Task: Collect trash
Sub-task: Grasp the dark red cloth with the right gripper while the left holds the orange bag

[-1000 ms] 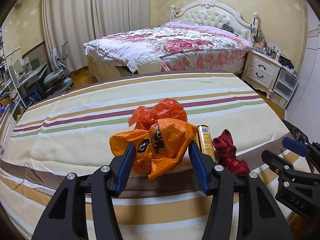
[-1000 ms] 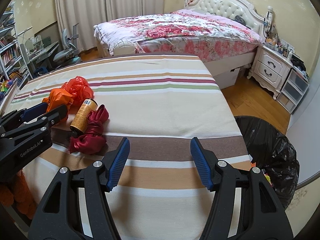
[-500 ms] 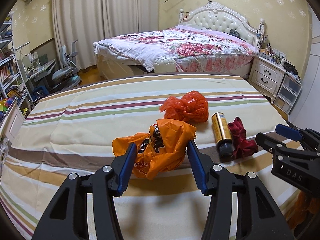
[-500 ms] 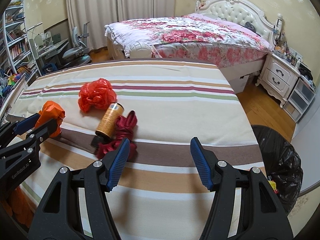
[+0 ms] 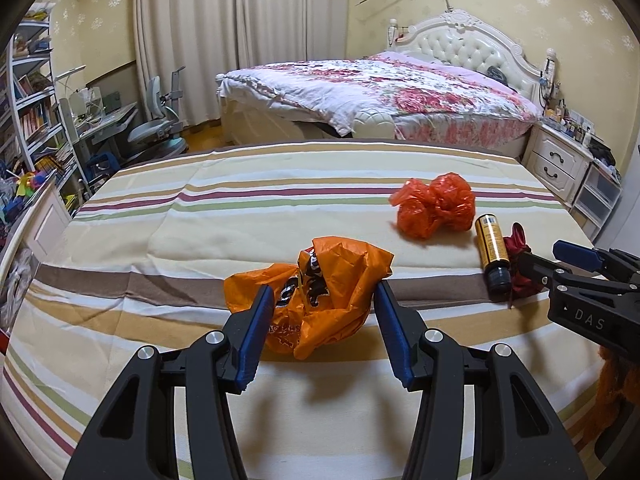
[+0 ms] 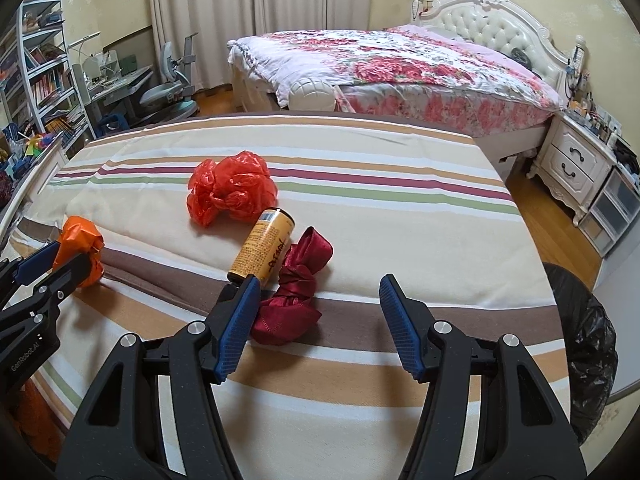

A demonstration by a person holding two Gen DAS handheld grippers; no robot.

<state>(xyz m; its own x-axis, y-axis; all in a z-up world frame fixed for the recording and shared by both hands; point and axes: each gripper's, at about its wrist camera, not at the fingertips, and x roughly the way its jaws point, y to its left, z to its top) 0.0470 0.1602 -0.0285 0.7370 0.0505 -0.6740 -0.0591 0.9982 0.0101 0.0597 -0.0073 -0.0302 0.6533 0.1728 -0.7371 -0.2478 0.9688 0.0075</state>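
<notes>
Left wrist view: the left gripper (image 5: 322, 322) is holding a crumpled orange plastic bag (image 5: 316, 300) between its two blue fingers (image 5: 254, 336), the jaws pressing on the bag's sides above the striped bedsheet (image 5: 200, 216). At about 1 o'clock from the bag, a red plastic bag (image 5: 436, 204) is lying on the sheet. Just beside it, at 2 o'clock from the gripper, a yellow bottle (image 5: 493, 246) is lying with its dark cap toward the camera, touching a dark red ribbon (image 5: 518, 248). The right gripper (image 5: 560, 264) is entering at 3 o'clock, its tip overlapping the ribbon.

Right wrist view: the right gripper (image 6: 320, 320) is standing released, its jaws wide apart and gripping nothing. The dark red ribbon (image 6: 296, 292) is lying at 11 o'clock, just inside the left finger, touching the yellow bottle (image 6: 262, 248). The red plastic bag (image 6: 232, 190) is lying beyond the bottle. At 9 o'clock, the left gripper (image 6: 52, 268) is carrying the orange plastic bag (image 6: 80, 244). A black-lined trash bin (image 6: 580, 344) is standing on the floor at 3 o'clock, off the sheet's edge.
</notes>
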